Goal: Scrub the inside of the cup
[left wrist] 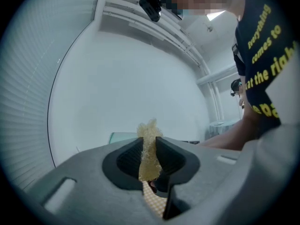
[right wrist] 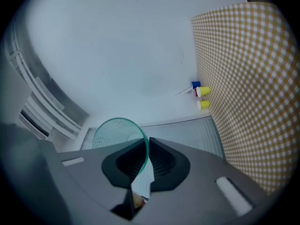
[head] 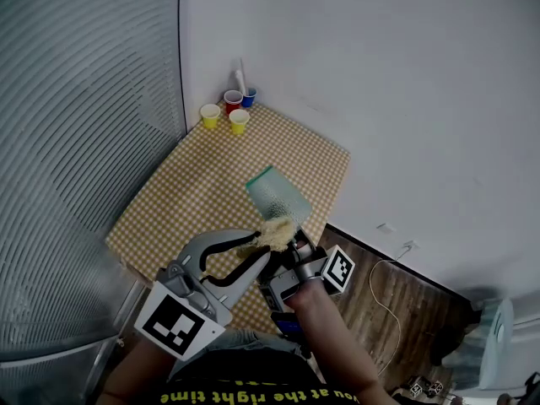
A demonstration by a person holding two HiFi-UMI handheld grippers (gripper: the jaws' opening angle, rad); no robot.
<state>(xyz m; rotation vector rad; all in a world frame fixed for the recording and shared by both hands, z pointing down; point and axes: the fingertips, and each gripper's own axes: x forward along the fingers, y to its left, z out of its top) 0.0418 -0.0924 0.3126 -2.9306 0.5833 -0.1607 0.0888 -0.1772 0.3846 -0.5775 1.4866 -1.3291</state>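
A table [head: 194, 192] under a yellow-and-white checked cloth [head: 219, 163] fills a corner, with a plain white wall [head: 380, 83] behind it and a ribbed blind [head: 76, 125] along its left side. To its right lie a wooden floor [head: 396, 302] and one white cable [head: 390, 298].

Two tools meet above the table's near edge. The right tool [head: 297, 245] is closed narrow on the single translucent green cup [head: 277, 197]. In the right gripper view, the right tool [right wrist: 146, 157] has the cup [right wrist: 115, 132] wall pinched thin between its jaws, one jaw on either side. The cup hangs tilted in the air, clear of the cloth, reaching up and away from that tool toward the far corner.

The left tool [head: 257, 247] comes in from the left, clamped on one pale yellow fibrous sponge [head: 270, 234]. In the left gripper view, the left tool [left wrist: 150, 159] squeezes the sponge [left wrist: 149, 149] into a thin strip, its frayed top standing above the jaws. In the head view the sponge sits against the cup's near end, just beside the right tool. How far in it goes cannot be told.

Four small cups stand well apart from all this in the table's far corner: two yellow cups [head: 210, 115] [head: 240, 121], one red cup [head: 233, 100] and one blue cup [head: 249, 97]. One white stick [head: 241, 76] rises among them. Nothing stands between them and the tools.
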